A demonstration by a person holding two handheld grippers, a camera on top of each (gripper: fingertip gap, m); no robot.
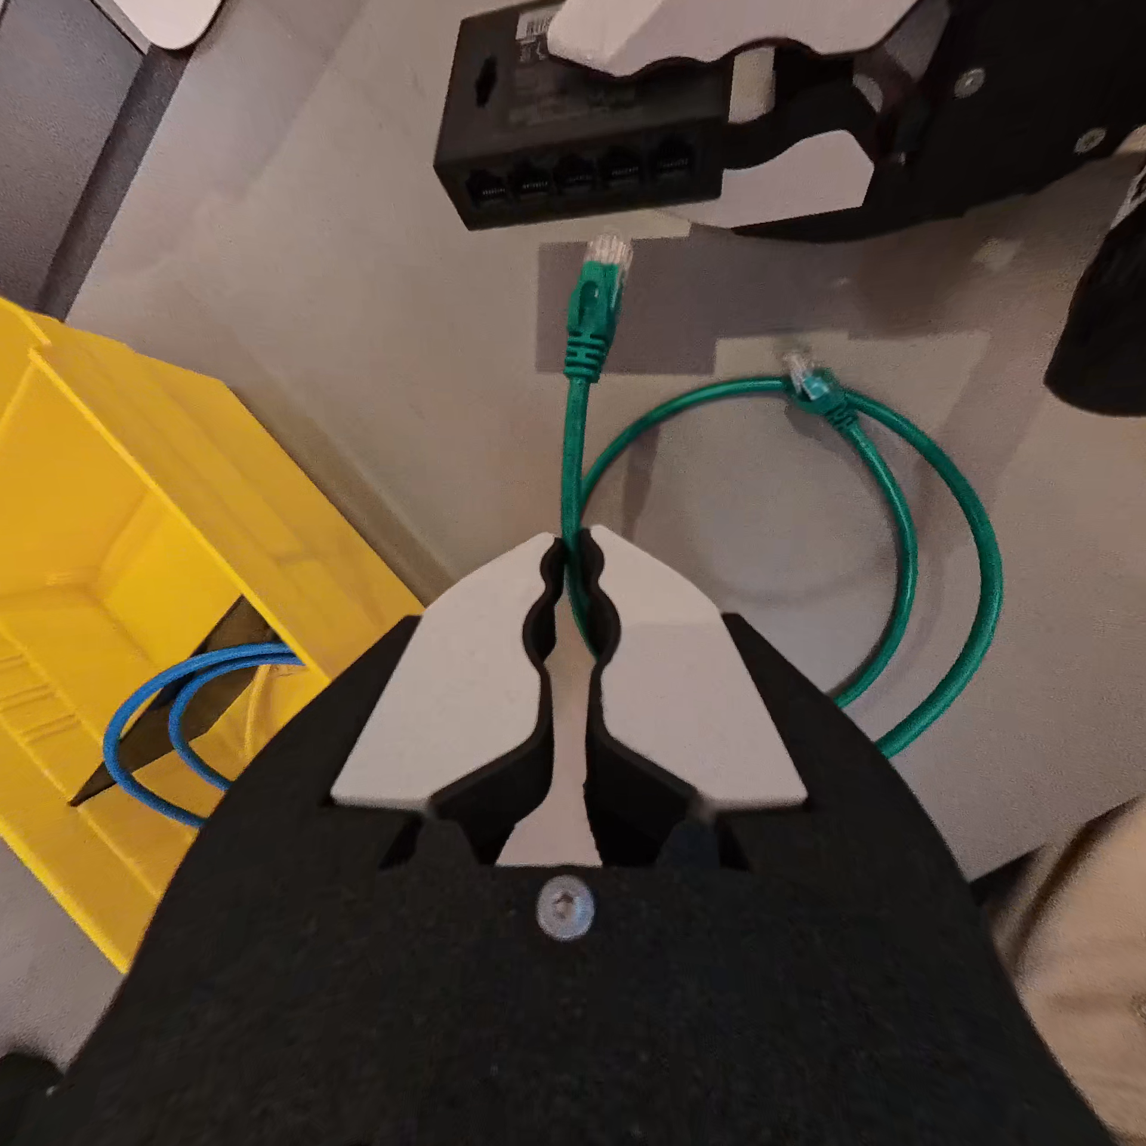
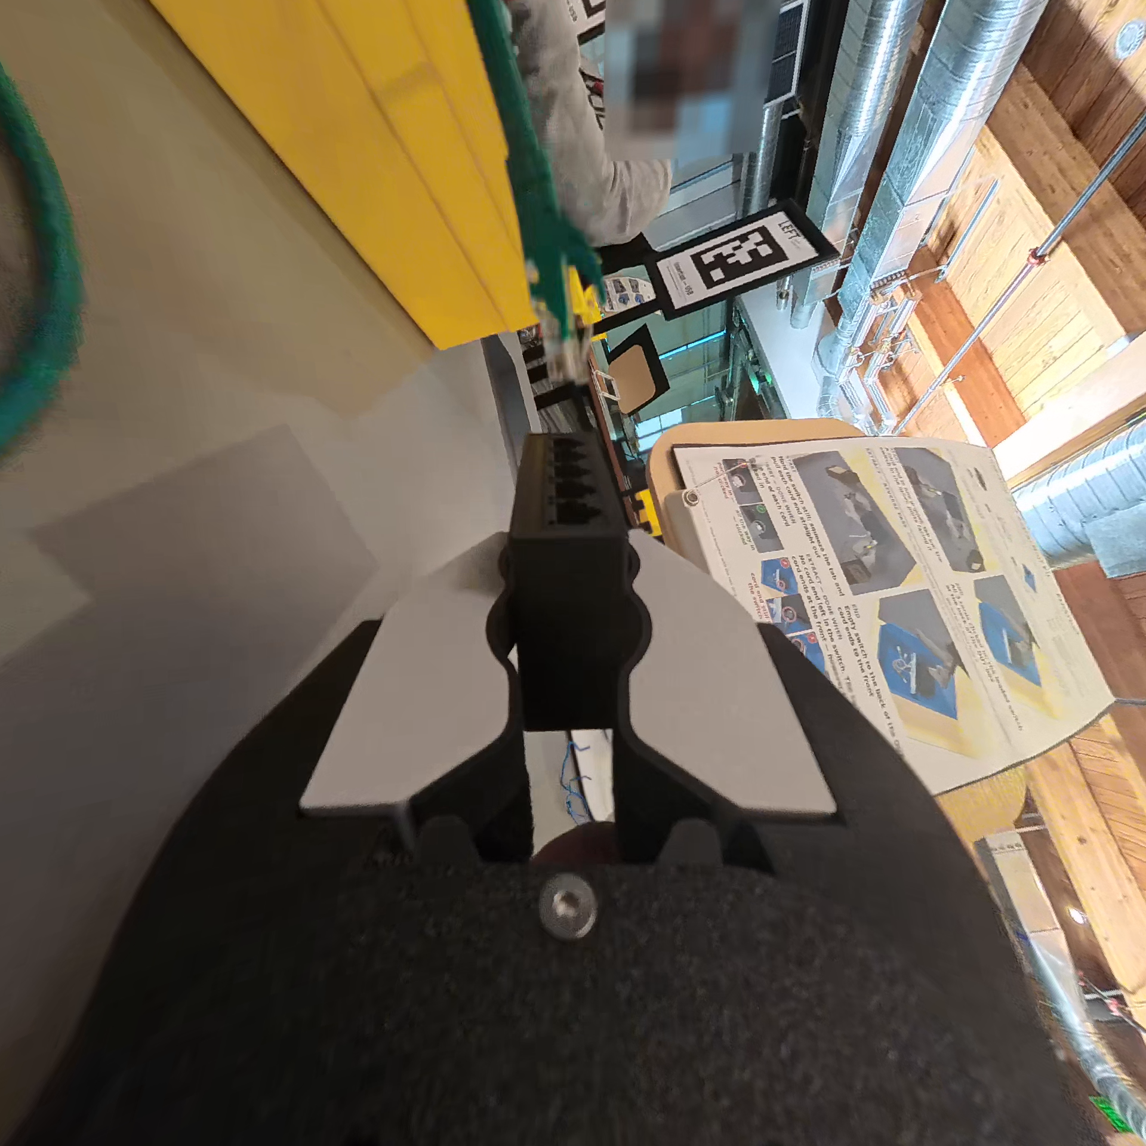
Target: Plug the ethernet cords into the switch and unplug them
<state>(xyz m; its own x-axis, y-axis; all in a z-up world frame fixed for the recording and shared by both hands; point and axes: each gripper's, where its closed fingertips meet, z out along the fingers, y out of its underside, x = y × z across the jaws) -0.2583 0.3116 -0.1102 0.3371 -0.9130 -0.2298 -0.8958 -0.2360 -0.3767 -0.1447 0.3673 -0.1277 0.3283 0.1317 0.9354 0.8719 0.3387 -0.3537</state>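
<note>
My left gripper is shut on a green ethernet cord. The cord's clear plug points at the black switch and sits just short of its row of ports, apart from it. The cord's other plug lies on the table, with the cord looped beside it. My right gripper is shut on the switch at one end; in the left wrist view this gripper comes in from the right. The green plug shows blurred beyond the switch in the right wrist view.
A yellow bin stands at the left with a blue cord hanging out of its slot. A printed instruction sheet on a board stands beyond the switch. A person in a grey sleeve is behind the bin.
</note>
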